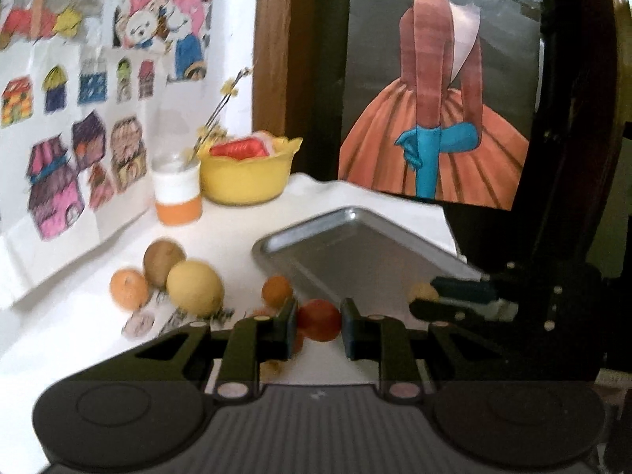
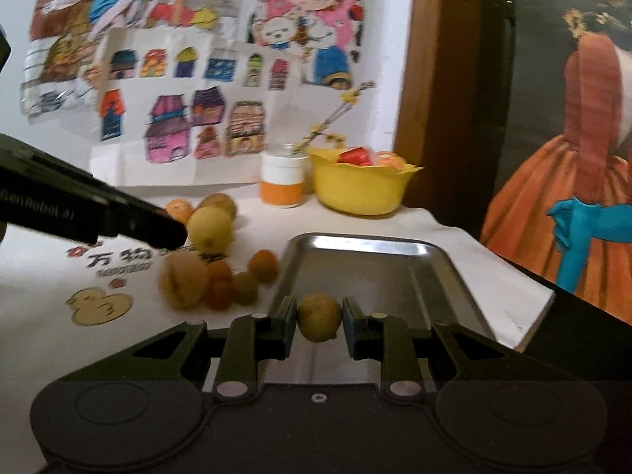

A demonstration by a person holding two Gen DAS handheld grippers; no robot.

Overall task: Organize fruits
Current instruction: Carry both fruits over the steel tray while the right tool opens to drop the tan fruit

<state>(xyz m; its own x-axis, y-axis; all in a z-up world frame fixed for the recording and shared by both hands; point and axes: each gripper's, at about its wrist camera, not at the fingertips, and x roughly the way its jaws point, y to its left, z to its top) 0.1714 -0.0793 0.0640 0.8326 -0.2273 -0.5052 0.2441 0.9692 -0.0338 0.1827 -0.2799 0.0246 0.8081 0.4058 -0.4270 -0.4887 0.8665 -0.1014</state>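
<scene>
Gripping a yellow-brown fruit [image 2: 319,316] upright, right tongs [image 2: 319,328] over tray [image 2: 454,272].

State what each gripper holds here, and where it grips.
Left gripper: a small round red-orange fruit, pinched at its sides. Right gripper: a small round yellow-brown fruit, held by its sides over the metal tray.

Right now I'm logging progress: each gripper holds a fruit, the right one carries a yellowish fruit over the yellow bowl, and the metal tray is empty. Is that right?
Not quite. The right gripper holds its yellowish fruit over the metal tray, not the yellow bowl, which stands further back by the wall, as the right wrist view shows. The rest stands: the left gripper holds a red fruit, and the tray is empty.
</scene>
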